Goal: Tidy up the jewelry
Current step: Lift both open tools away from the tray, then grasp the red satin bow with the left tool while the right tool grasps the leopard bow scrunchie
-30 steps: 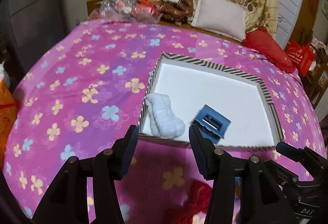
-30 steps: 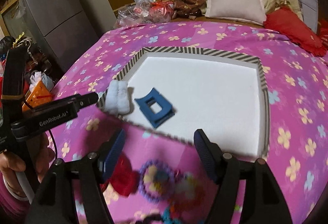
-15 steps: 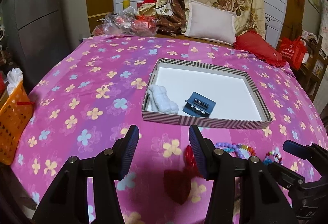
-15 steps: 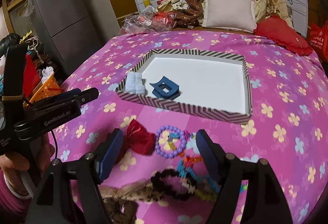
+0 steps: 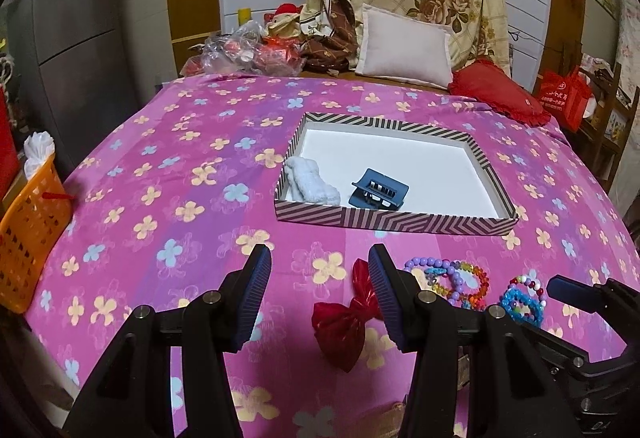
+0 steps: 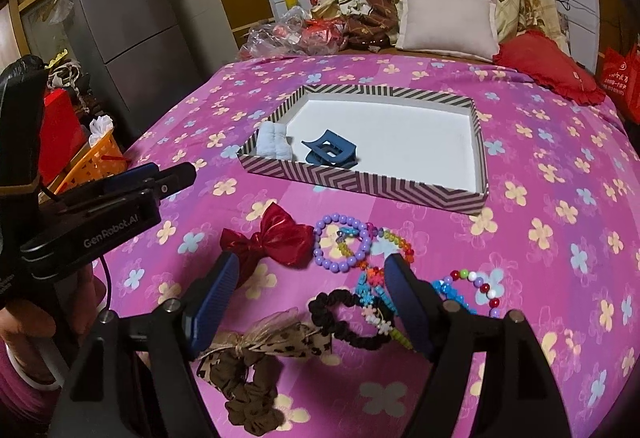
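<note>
A striped box [image 5: 396,220] [image 6: 360,185] with a white floor sits on the pink flowered bedspread. In it lie a pale blue scrunchie [image 5: 310,179] [image 6: 274,145] and a dark blue claw clip [image 5: 378,191] [image 6: 330,153]. In front of the box lie a red bow [image 5: 346,318] [image 6: 276,242], a purple bead bracelet [image 6: 342,248] [image 5: 426,264], coloured bead bracelets [image 6: 470,288] [image 5: 522,298], a black scrunchie [image 6: 348,318] and a leopard bow with a brown scrunchie [image 6: 260,358]. My left gripper [image 5: 318,296] is open and empty, near the red bow. My right gripper [image 6: 310,308] is open and empty above the black scrunchie.
An orange basket [image 5: 30,234] [image 6: 96,161] stands off the bed's left edge beside a grey fridge [image 6: 132,33]. Pillows [image 5: 404,45], a red cushion [image 5: 496,91] and a plastic bag [image 5: 248,51] lie at the far end. A red bag [image 5: 564,97] is at the right.
Both grippers have pulled back and up from the box, empty and open. The loose bows, bracelets and scrunchies in front of the box have come into view.
</note>
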The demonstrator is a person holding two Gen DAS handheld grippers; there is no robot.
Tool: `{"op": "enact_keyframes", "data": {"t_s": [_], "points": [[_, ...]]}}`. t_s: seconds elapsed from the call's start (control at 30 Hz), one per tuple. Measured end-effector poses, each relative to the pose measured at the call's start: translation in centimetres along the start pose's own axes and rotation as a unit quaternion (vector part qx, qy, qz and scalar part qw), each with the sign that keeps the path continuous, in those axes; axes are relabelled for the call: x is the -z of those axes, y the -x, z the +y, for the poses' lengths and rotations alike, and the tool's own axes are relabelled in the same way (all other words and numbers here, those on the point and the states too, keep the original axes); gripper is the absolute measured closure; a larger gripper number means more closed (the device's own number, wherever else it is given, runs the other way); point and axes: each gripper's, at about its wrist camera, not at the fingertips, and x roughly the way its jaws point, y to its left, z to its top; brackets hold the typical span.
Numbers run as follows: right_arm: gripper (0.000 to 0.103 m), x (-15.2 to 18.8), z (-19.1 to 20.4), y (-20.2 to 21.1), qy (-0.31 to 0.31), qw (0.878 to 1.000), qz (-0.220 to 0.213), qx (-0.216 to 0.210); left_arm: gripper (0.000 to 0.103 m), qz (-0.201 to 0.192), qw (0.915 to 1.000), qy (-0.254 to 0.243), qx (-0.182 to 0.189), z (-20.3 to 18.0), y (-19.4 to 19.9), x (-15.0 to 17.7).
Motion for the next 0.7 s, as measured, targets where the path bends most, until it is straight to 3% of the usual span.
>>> {"op": "enact_keyframes", "data": {"t_s": [0.43, 0.7], "points": [[0.023, 1.1, 0.1, 0.1, 0.001, 1.000, 0.014, -0.005, 0.051, 0.013, 0.9999, 0.005, 0.001, 0.4, -0.4, 1.0], [0.023, 4.2, 0.2, -0.8, -0.001, 0.997, 0.063, -0.050, 0.047, 0.083, 0.9917, 0.077, 0.060, 3.6, -3.3, 1.9]]}}
